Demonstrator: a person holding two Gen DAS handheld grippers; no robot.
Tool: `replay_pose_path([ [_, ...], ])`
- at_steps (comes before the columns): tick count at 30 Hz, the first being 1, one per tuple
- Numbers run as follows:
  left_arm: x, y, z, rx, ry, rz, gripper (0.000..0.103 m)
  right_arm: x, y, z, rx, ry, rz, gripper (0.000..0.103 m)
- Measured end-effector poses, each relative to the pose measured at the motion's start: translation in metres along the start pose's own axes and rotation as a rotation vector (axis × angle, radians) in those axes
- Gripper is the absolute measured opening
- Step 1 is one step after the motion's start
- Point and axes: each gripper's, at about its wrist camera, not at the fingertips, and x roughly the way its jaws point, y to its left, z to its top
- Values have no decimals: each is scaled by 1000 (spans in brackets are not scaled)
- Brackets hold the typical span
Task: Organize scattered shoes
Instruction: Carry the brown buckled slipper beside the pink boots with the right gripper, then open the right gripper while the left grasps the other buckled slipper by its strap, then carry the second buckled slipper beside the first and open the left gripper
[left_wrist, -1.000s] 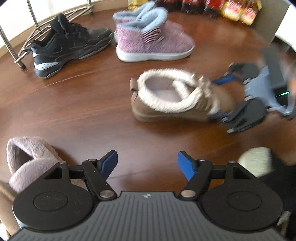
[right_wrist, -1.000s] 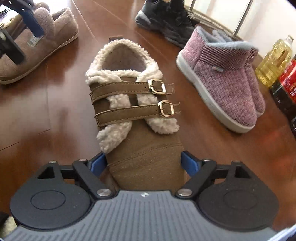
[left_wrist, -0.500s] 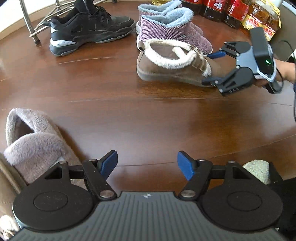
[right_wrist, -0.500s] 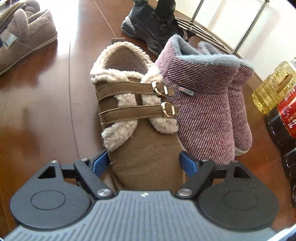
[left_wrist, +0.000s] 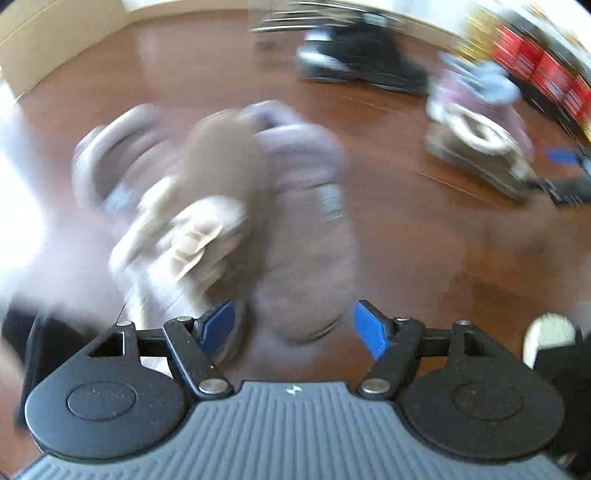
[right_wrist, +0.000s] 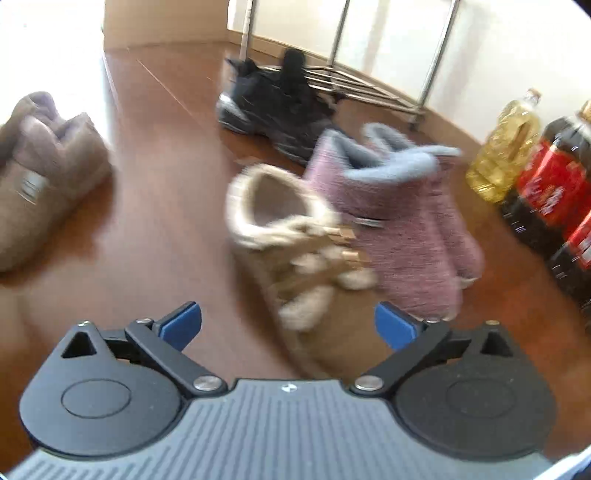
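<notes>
1. the brown suede fleece-lined shoe with two buckled straps (right_wrist: 295, 258) rests on the dark wooden floor (right_wrist: 166, 221), set down just beside the pair of pink knitted boots with grey-blue fleece cuffs (right_wrist: 402, 225); whether their sides touch is blurred.
2. the right gripper (right_wrist: 288, 321) has just been opening its jaws; they now stand wide apart, with the shoe's toe lying between the blue pads, which no longer press on it.
3. seen from that gripper, the shoe's long axis runs straight away from it: toe nearest the pads, fleece-rimmed heel opening pointing toward the black sneakers (right_wrist: 273, 107) and the metal shoe rack (right_wrist: 369, 85).
4. the left gripper (left_wrist: 293, 326), jaws apart and empty, hangs over the heap of grey-brown plush slippers (left_wrist: 295, 206); the view is heavily smeared.
5. one slipper lies lengthwise ahead of the left pads, its near end between them, not gripped. which end is the toe i cannot tell.
6. judgement: the left hand is nearer the slippers and is lined up along that slipper's length, so a grasp across its narrow width looks like the next move.
</notes>
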Motion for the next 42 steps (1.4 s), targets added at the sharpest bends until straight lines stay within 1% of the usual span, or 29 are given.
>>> replay_pose_path([
  [1,1,12,-5,-63,-10,13,73,-2,7,-1,-3,6,12,100],
  [3,6,23,-8,-121,-16,21,73,-3,25,1,-15,18,32,100],
  [5,20,41,-11,-205,-34,29,73,-5,46,6,-24,25,73,100],
  [6,28,47,-10,-236,-44,25,72,-5,50,7,-23,26,79,100],
  [7,37,55,-7,-272,-57,6,72,-7,54,7,-23,27,83,100],
  [10,55,68,1,-329,-104,-106,72,-13,63,9,-11,38,88,101],
  [12,66,79,6,-378,-124,-166,68,-16,66,9,4,49,85,101],
  [13,71,84,8,-402,-133,-197,60,-17,67,8,10,54,81,101],
  [14,77,90,10,-428,-151,-243,54,-17,68,8,15,55,79,101],
  [15,77,93,10,-438,-170,-259,53,-17,67,8,15,55,80,101],
  [17,71,90,7,-402,-212,-249,44,-17,66,7,11,53,74,101],
  [19,61,85,3,-366,-257,-248,38,-18,63,7,7,49,60,101],
  [20,52,80,3,-337,-288,-252,33,-18,61,7,10,48,55,101],
  [21,43,76,3,-307,-319,-256,31,-18,59,7,12,47,52,101],
  [22,34,72,5,-274,-347,-259,25,-18,53,7,26,44,39,101],
  [23,26,67,9,-233,-370,-260,17,-19,47,8,39,41,28,101],
  [24,19,62,13,-195,-391,-260,14,-19,41,9,52,38,17,101],
  [25,10,57,17,-153,-409,-258,12,-20,36,9,65,34,6,101],
  [27,-13,37,26,-8,-456,-252,12,-25,22,9,100,21,-18,101],
  [28,-23,23,32,86,-466,-270,11,-28,14,7,120,17,-33,101],
  [29,-31,12,36,156,-472,-286,11,-32,6,5,139,13,-49,101],
  [30,-32,5,39,198,-469,-306,10,-35,-2,3,158,9,-65,101],
  [32,-36,-29,51,390,-446,-386,11,-40,-12,0,181,5,-83,101],
  [34,-32,-58,60,538,-408,-452,11,-50,-34,-12,236,8,-133,101],
  [36,-9,-99,71,721,-309,-550,11,-54,-49,-23,285,28,-161,101],
  [38,15,-134,72,849,-219,-618,11,-56,-59,-34,322,49,-183,101],
  [39,33,-156,68,925,-161,-650,11,-57,-65,-42,346,64,-197,101],
  [41,66,-195,62,1061,-55,-704,16,-58,-68,-50,366,80,-203,101],
  [42,77,-205,56,1096,-21,-707,17,-60,-69,-58,379,93,-191,101],
])
